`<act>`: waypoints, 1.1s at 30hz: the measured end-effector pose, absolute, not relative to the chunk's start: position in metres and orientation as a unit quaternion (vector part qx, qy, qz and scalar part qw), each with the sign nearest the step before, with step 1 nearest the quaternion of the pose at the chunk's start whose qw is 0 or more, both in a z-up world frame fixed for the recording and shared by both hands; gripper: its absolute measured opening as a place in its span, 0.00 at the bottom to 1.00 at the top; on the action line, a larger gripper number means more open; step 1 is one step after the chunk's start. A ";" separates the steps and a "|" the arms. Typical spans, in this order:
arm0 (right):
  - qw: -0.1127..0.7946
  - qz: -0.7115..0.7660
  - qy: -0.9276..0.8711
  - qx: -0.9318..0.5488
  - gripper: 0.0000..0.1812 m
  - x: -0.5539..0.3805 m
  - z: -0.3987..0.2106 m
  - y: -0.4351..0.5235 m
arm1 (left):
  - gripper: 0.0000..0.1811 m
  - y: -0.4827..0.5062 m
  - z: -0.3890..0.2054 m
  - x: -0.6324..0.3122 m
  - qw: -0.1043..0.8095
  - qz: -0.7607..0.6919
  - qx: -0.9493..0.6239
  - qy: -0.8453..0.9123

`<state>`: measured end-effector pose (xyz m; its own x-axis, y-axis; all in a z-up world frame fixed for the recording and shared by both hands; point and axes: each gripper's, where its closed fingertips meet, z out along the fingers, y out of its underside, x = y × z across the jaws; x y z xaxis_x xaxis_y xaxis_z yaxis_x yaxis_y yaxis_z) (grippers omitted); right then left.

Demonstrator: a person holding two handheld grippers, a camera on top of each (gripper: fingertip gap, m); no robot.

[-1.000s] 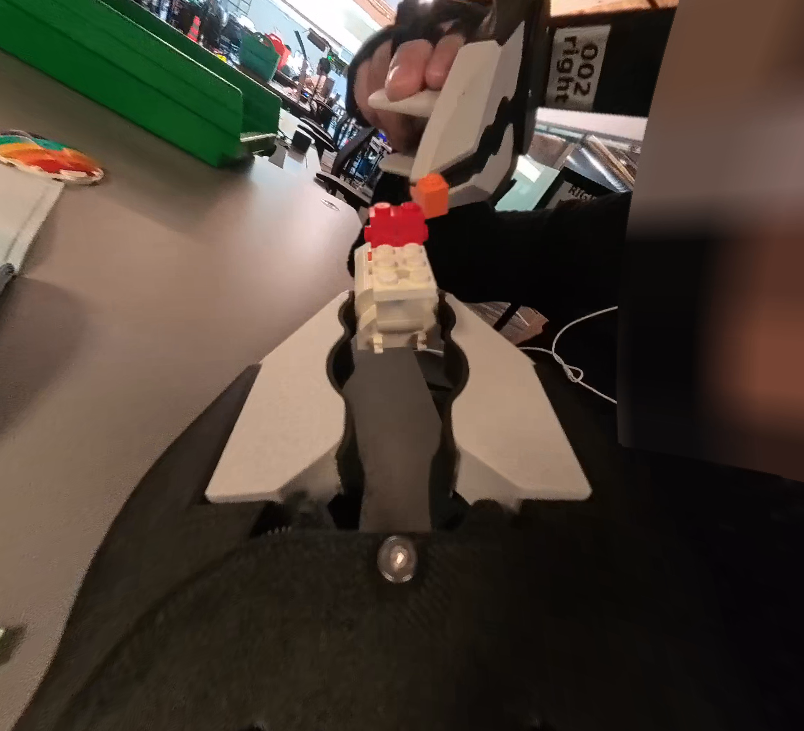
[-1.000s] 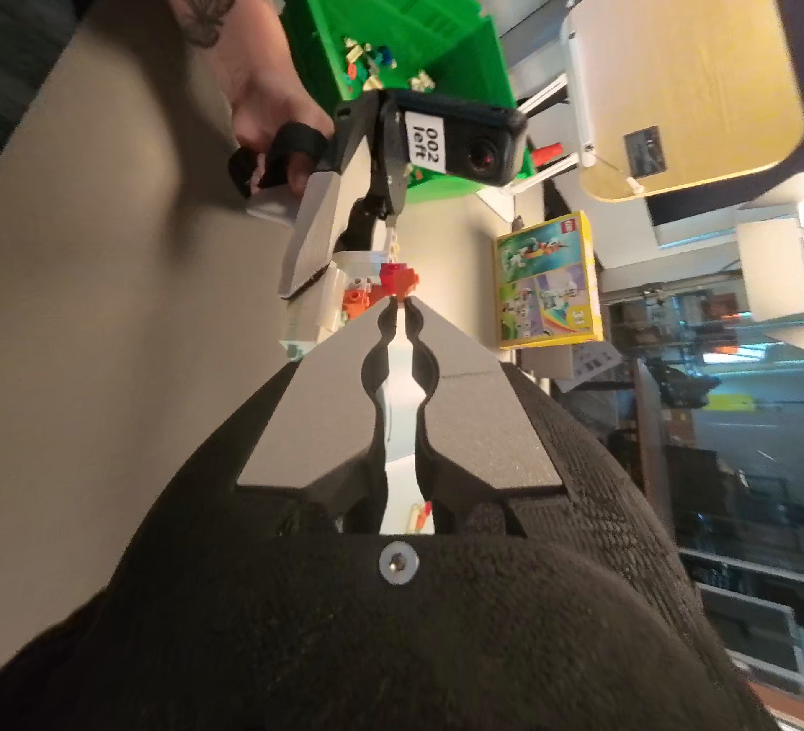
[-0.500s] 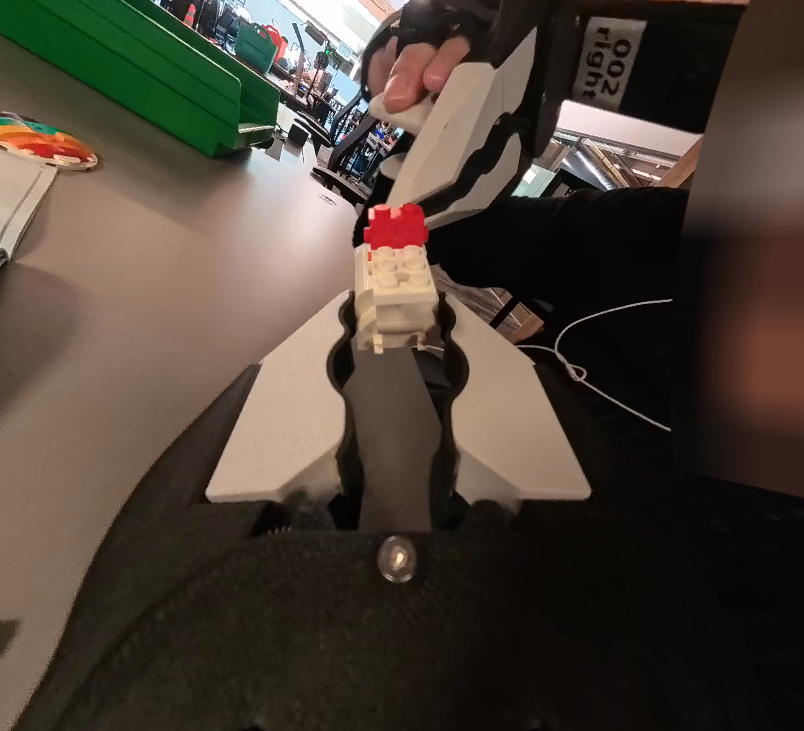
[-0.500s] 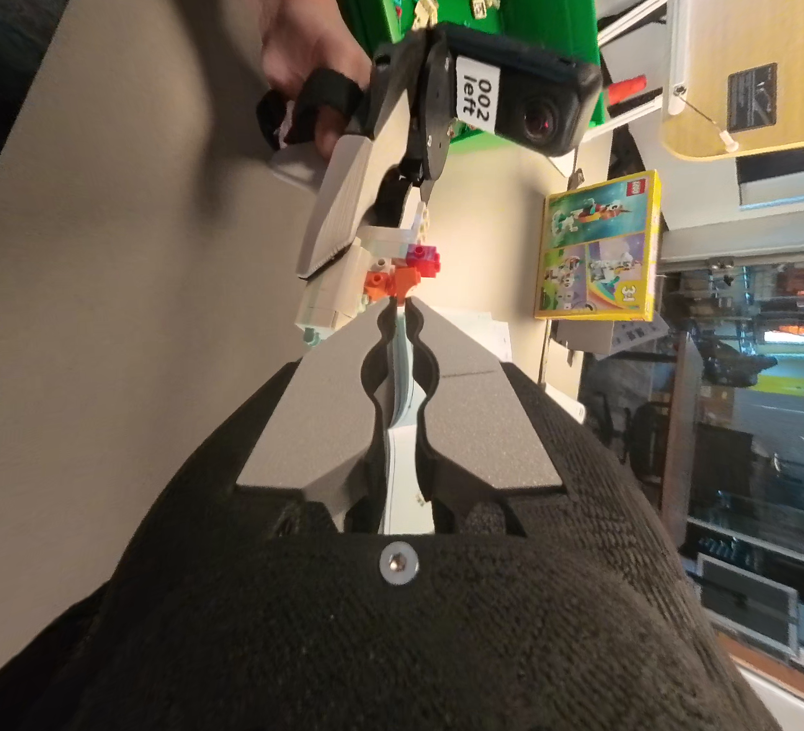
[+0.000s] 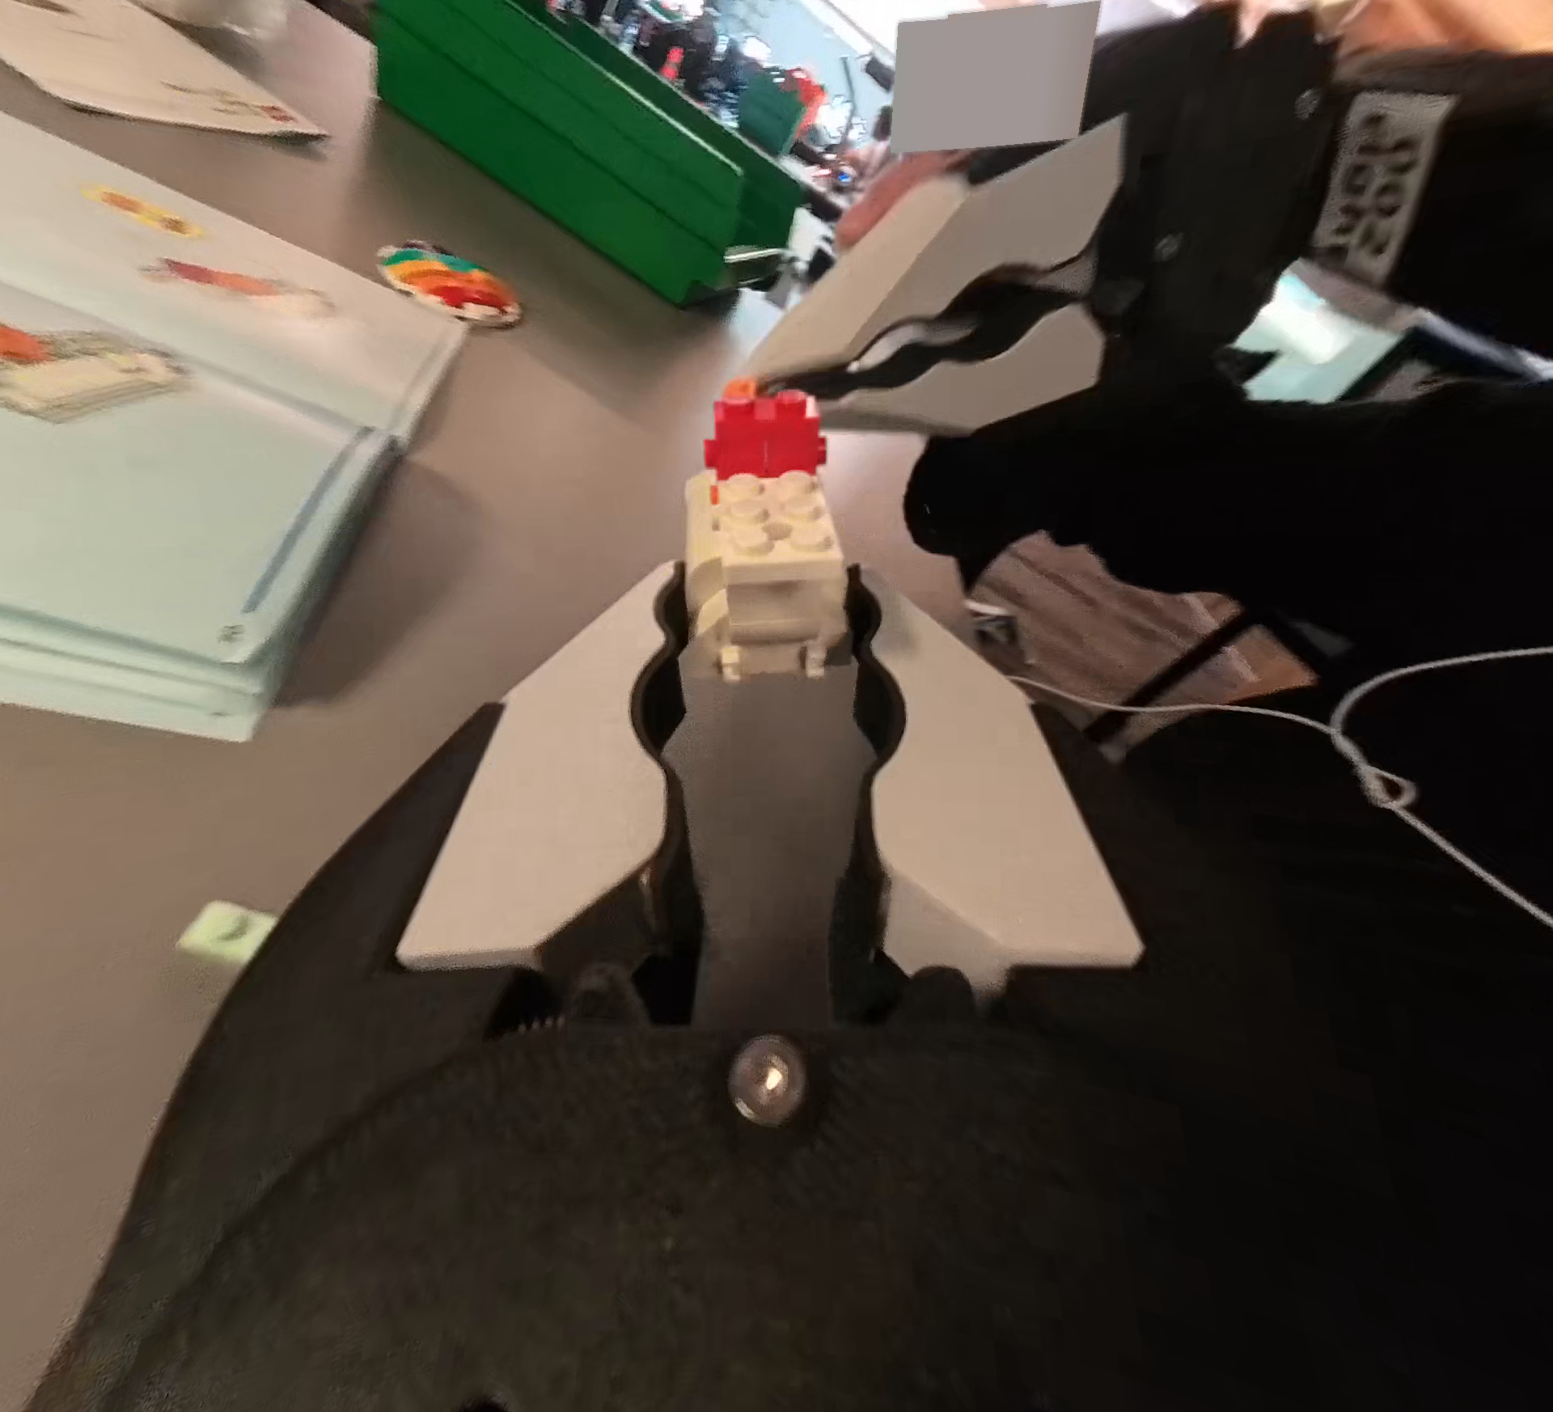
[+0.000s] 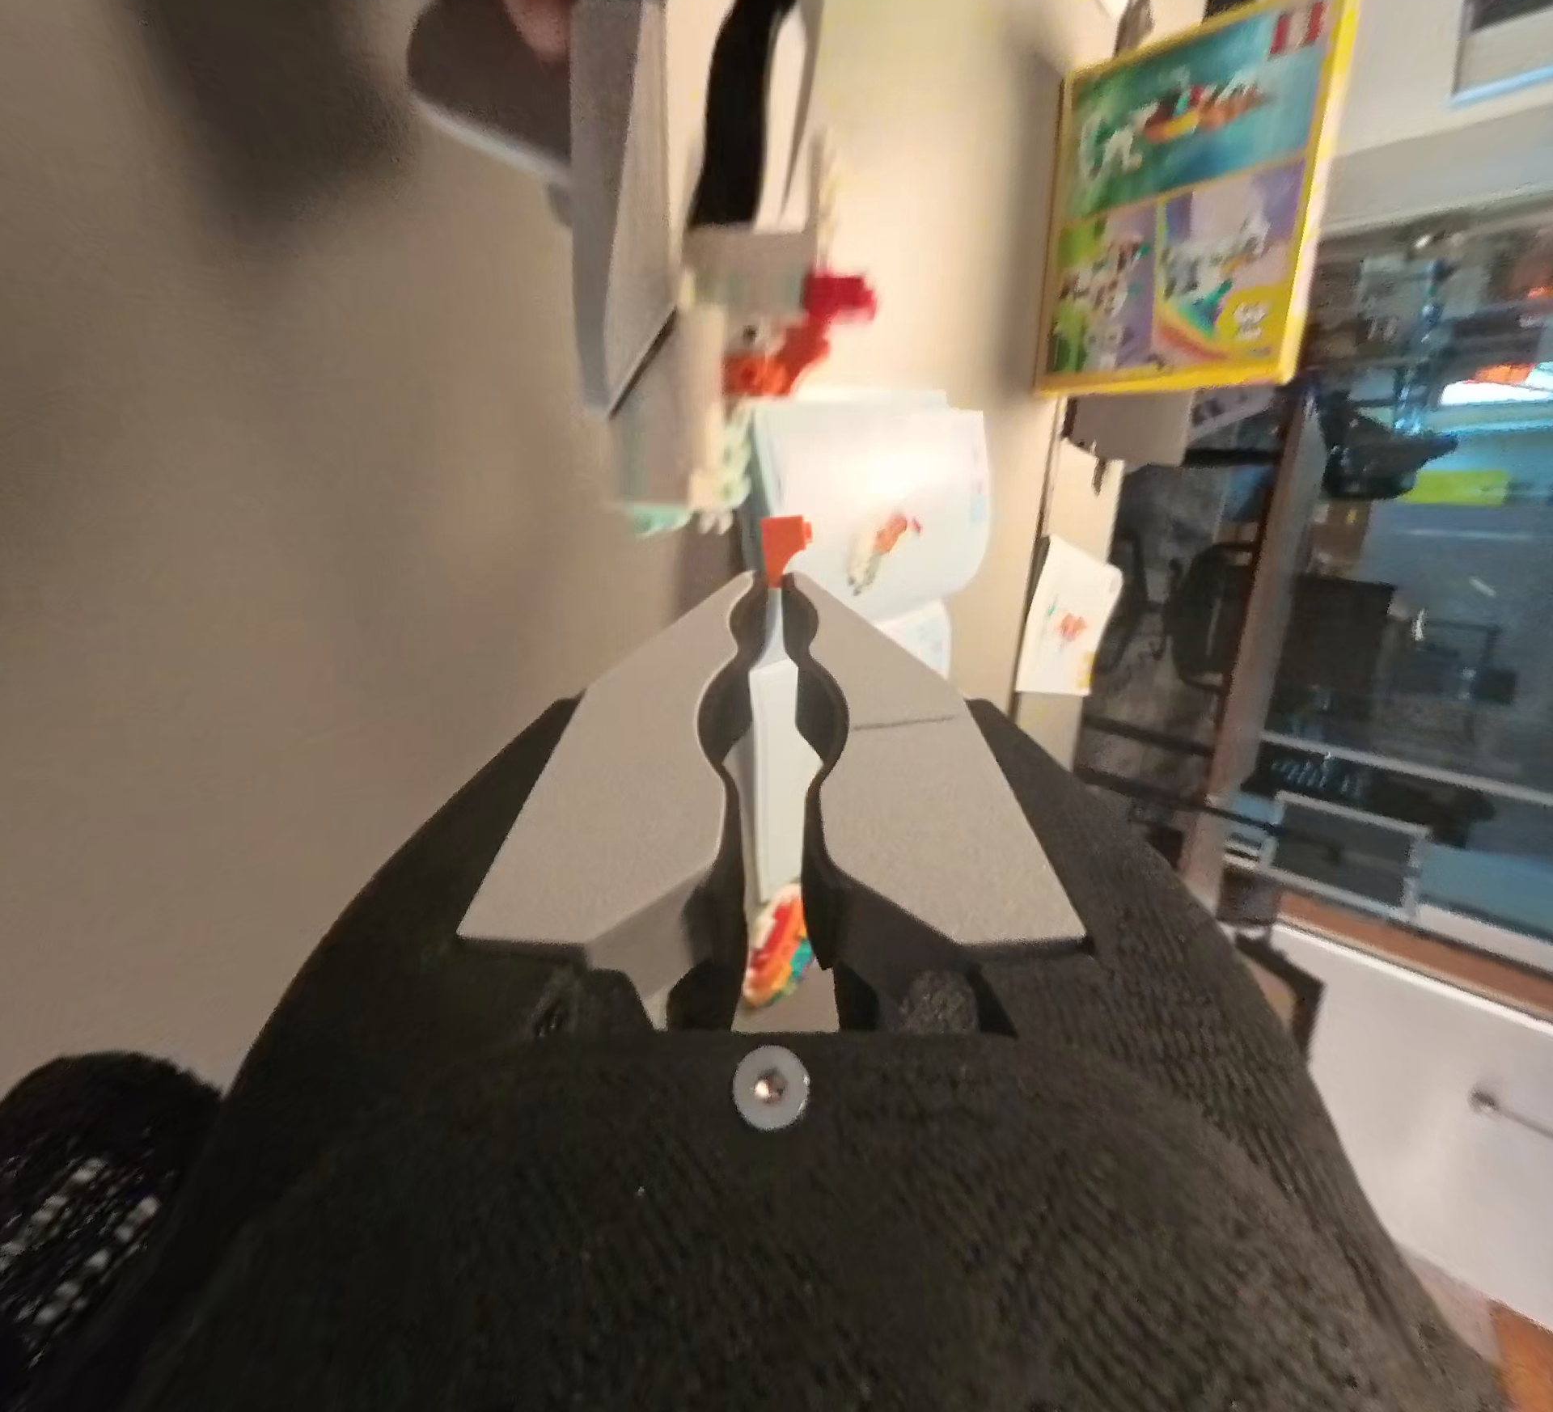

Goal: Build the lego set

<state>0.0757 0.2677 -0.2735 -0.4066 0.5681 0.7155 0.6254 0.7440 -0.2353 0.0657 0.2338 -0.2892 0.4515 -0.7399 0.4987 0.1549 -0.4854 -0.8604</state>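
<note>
The right claw [image 6: 775,589] has drawn back from the model [image 5: 766,557], pinching the orange piece [image 6: 783,541]. The left claw [image 5: 769,599] grips the model's white body, red top ahead. The model lies ahead and left of the piece, apart.

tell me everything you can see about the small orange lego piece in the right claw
The small orange lego piece is a tiny bright orange plastic part with a stud poking from one side. The right claw pinches its lower end between its grey fingertips, so most of it sticks out past them. It is held in the air, apart from the white lego build with red bricks gripped by the left claw. Motion blur hides finer detail.
</note>
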 end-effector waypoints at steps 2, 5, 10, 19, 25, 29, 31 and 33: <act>0.413 -0.054 -0.837 -0.354 0.01 0.086 -0.303 0.279 | 0.20 0.237 -0.287 0.061 0.482 -0.460 -0.717 0.204; 0.415 -0.122 -0.848 -0.305 0.01 0.101 -0.342 0.288 | 0.20 0.238 -0.284 0.058 0.498 -0.440 -0.716 0.212; 0.417 -0.222 -0.863 -0.180 0.01 0.110 -0.356 0.290 | 0.20 0.237 -0.288 0.062 0.498 -0.427 -0.720 0.227; 0.360 -0.272 -0.887 -0.095 0.02 0.129 -0.365 0.297 | 0.20 0.237 -0.288 0.061 0.498 -0.428 -0.719 0.228; 0.314 -0.141 -0.908 -0.239 0.18 0.146 -0.356 0.296 | 0.20 0.235 -0.290 0.065 0.492 -0.431 -0.719 0.235; 0.268 0.153 -0.829 -0.466 0.16 0.126 -0.341 0.278 | 0.20 0.232 -0.290 0.068 0.491 -0.434 -0.715 0.245; 0.238 0.216 -0.795 -0.514 0.14 0.123 -0.340 0.283 | 0.20 0.231 -0.289 0.070 0.490 -0.436 -0.712 0.250; 0.220 0.233 -0.785 -0.531 0.13 0.123 -0.347 0.289 | 0.20 0.230 -0.289 0.070 0.490 -0.434 -0.712 0.253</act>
<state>0.1230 0.2888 -0.3470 -0.3399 0.9354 0.0976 0.7306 0.3280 -0.5989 0.0701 0.2302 -0.2892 0.4946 -0.7864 0.3701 0.0654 -0.3909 -0.9181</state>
